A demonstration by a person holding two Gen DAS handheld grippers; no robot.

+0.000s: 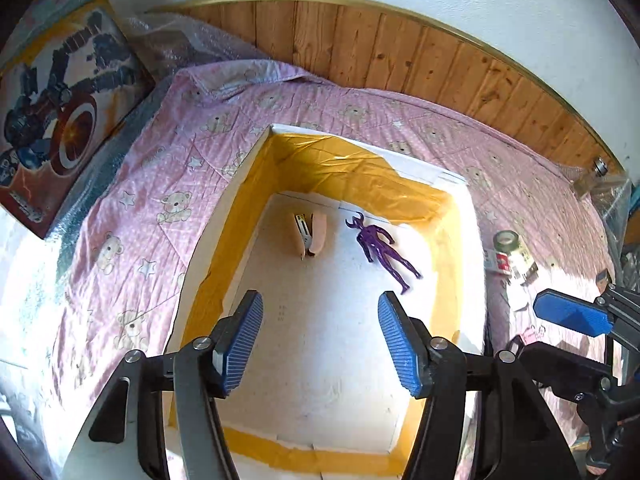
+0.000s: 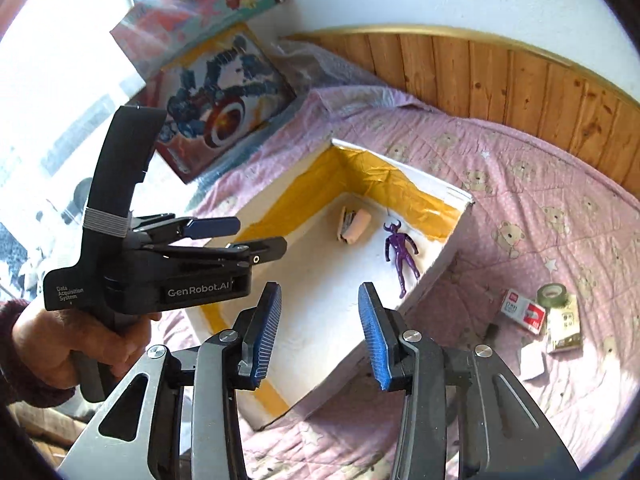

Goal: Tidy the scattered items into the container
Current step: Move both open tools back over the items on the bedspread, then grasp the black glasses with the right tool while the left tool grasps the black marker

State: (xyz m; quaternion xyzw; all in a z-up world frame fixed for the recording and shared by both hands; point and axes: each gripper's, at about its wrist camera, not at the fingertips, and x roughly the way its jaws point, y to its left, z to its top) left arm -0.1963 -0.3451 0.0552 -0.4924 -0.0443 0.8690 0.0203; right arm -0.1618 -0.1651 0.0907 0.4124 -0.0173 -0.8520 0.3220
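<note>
A pink bear-print quilt (image 2: 520, 184) carries the white foam box (image 2: 440, 264) — beside it, tape roll (image 2: 554, 294) and staple box (image 2: 524, 312).

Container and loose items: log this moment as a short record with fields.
container: white box lined with yellow tape, open, on the pink bear-print quilt
inside container: purple figure lying flat; stapler beside it, apart
still outside: tape roll, red and white staple box, small packet, together on the quilt right of the box
left claw: open, empty, over the box
right claw: open, empty, over the box's near edge
</note>
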